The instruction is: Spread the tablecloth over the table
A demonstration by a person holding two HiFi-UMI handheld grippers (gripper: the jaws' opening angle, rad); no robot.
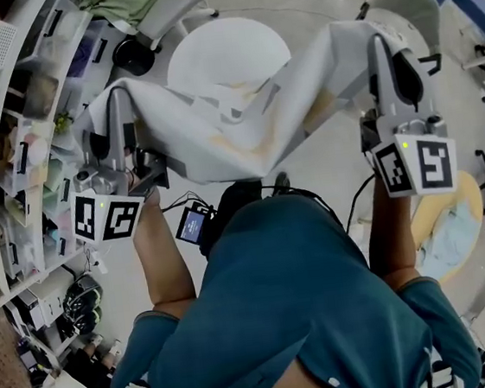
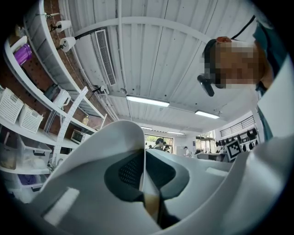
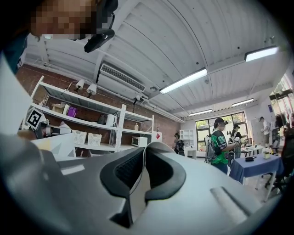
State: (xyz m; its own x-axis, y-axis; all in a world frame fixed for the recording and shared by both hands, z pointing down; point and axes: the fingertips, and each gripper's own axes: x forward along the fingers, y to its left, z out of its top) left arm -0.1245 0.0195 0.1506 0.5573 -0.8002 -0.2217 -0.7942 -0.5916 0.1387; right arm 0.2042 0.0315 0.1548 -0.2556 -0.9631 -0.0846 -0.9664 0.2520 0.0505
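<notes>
Head view: shelves [image 1: 2,146] on the left, chair [image 1: 171,10] beyond the round table [image 1: 226,51]. The pale, creased tablecloth [image 1: 243,123] sags across its near side between my left gripper [image 1: 116,99] and right gripper [image 1: 380,47]. Left gripper view: jaws pinch its stained edge. Right gripper view: jaws likewise pinch cloth.

The head view looks steeply down past the person [image 1: 298,295] onto the left claw [image 1: 115,97], the right claw [image 1: 379,43] and the round surface [image 1: 226,51] beyond. Each claw view sits close behind its own jaws, facing outward and slightly upward. Both show the left-hand shelves [image 2: 27,117].
</notes>
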